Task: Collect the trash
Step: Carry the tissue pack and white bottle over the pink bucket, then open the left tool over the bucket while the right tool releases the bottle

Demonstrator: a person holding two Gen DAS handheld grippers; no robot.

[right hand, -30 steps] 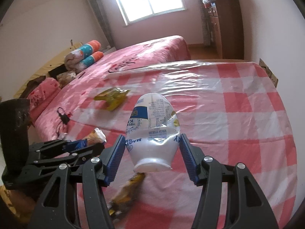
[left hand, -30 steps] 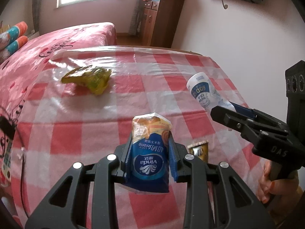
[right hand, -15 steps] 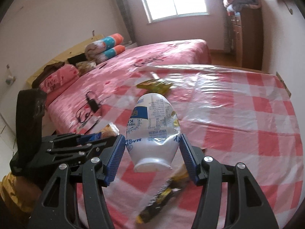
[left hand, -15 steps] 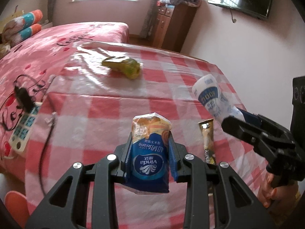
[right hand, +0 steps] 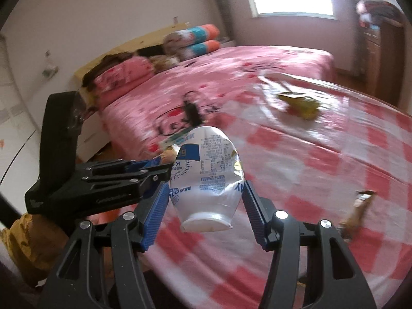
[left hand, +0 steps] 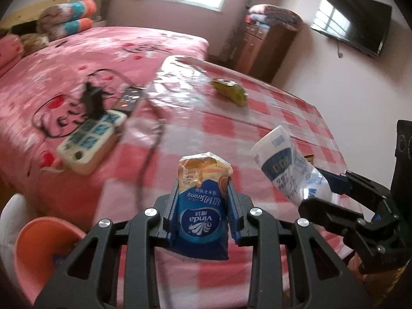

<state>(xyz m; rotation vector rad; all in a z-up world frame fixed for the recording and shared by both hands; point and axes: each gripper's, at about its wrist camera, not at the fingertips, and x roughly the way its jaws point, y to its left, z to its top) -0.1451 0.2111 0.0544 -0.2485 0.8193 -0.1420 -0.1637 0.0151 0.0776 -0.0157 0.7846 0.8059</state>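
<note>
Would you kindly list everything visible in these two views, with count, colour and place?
tissue pack: 1, blue and orange, in left gripper
bottle: 1, white, crushed, in right gripper
yellow wrapper: 1, far on table
brown wrapper: 1, on table
table: 1, red-white check
power strip: 1, cream, on bed
remote: 1, dark, on bed
bed: 1, pink
bin: 1, orange, below left
left gripper: 1, black
right gripper: 1, black

A blue tissue pack (left hand: 202, 216) stood upright, clamped. A crumpled white bottle (right hand: 207, 180) was gripped too. A yellow-green wrapper (left hand: 230, 91) and a brown wrapper (right hand: 359, 207) lay on the checked cloth.
</note>
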